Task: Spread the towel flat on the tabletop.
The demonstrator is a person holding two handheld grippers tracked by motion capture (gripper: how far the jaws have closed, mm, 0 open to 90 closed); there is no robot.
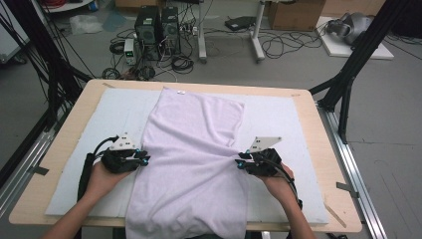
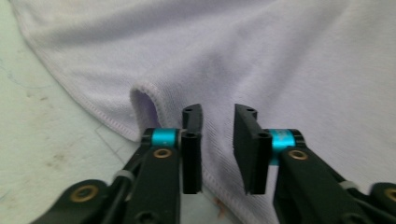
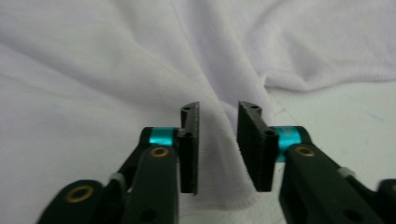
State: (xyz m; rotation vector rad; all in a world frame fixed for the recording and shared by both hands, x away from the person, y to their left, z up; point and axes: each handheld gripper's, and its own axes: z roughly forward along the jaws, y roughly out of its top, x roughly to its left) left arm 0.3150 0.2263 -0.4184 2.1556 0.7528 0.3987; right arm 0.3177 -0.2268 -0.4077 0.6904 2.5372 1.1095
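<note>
Folding looks barely under way: the towel (image 1: 191,164) is lying spread between the grippers, its near end hanging over the table (image 1: 69,124) edge, far part already doubled. The left gripper (image 2: 218,140) is standing with jaws apart over the hem, a small curled loop just left of it. The right gripper (image 3: 218,140) is also standing parted, a raised fold running between its jaws, possibly brushing one pad. Bare mat (image 1: 94,124) is lying outward of each gripper, leaving room.

Lilac towel (image 1: 191,149) on white mat (image 1: 293,119), left gripper (image 1: 145,158) and right gripper (image 1: 239,160) at its edges.
</note>
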